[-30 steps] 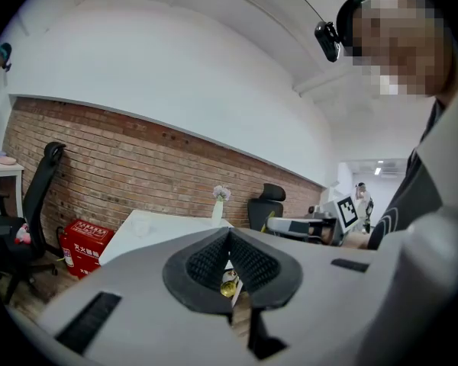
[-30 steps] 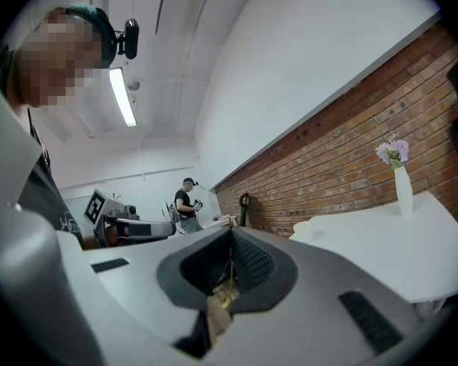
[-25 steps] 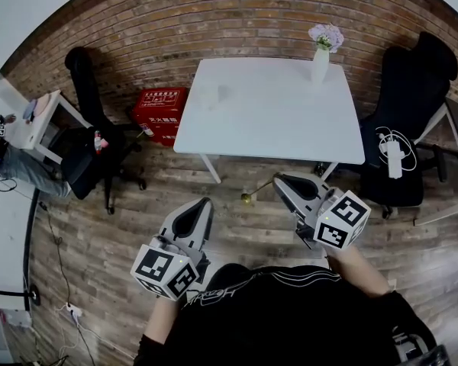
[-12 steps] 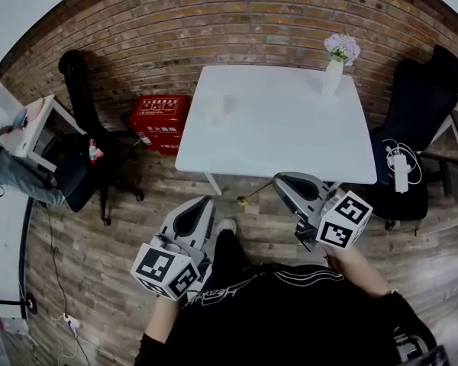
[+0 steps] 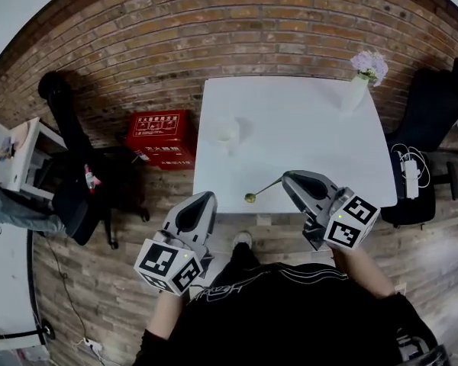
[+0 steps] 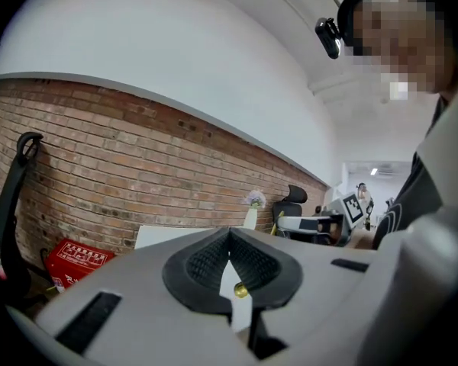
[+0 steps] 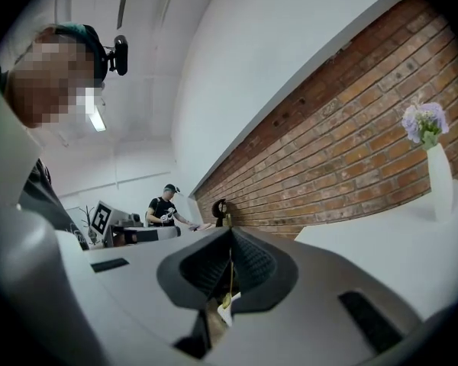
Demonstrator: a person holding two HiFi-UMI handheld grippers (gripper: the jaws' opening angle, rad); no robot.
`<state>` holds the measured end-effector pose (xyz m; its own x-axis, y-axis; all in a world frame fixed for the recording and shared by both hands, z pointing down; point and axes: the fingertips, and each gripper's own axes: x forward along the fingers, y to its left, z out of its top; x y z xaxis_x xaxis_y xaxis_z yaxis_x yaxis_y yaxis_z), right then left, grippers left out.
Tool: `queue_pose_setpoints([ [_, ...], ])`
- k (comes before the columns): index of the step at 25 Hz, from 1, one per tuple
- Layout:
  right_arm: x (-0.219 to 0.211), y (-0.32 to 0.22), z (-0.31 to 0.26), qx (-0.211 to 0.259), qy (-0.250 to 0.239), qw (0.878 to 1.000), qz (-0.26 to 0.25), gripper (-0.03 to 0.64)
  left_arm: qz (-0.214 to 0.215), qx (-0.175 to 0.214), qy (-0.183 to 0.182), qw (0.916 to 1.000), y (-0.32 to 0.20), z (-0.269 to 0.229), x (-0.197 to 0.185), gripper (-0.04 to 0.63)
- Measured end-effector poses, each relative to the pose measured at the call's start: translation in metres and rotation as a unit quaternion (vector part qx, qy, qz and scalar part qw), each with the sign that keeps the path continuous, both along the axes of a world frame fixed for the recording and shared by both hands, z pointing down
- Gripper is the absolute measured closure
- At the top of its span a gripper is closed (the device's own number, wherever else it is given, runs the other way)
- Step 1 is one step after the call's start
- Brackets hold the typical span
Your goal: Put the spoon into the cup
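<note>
As my right claw (image 5: 287, 178) is clenched on the handle of the gold spoon (image 5: 263, 189), the spoon's bowl pokes out leftward by the near edge of the white table (image 5: 305, 143). The cup (image 5: 224, 132) stands on the table's left side, well apart from the spoon. My left claw (image 5: 204, 198), pinched together on nothing, hangs by the table's near left corner

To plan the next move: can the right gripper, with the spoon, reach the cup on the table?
Probably yes. The right gripper, shut on the spoon, is by the table edge, and only bare tabletop lies before the cup.
</note>
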<state>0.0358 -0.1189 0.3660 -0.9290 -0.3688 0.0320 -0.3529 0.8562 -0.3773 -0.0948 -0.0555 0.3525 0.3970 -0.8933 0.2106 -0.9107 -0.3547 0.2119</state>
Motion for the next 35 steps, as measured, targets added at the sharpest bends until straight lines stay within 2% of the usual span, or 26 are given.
queue_pose_setpoints([
  [6, -0.046, -0.067, 0.000, -0.014, 0.003, 0.999, 0.038, 0.618, 0.028, -0.019, 0.012, 0.9994, -0.072, 0.007, -0.053, 0.592],
  [15, -0.089, -0.124, -0.001, -0.011, 0.005, 0.997, 0.074, 0.618, 0.071, -0.029, 0.017, 0.9969, -0.137, 0.016, -0.093, 0.592],
  [25, -0.113, -0.161, 0.001, -0.007, 0.006, 0.995, 0.095, 0.618, 0.087, -0.041, 0.024, 0.9951, -0.169, 0.030, -0.116, 0.592],
  [35, -0.129, -0.196, 0.013, -0.005, 0.012, 0.995, 0.099, 0.618, 0.074, -0.061, 0.028, 0.9950, -0.182, 0.048, -0.136, 0.592],
])
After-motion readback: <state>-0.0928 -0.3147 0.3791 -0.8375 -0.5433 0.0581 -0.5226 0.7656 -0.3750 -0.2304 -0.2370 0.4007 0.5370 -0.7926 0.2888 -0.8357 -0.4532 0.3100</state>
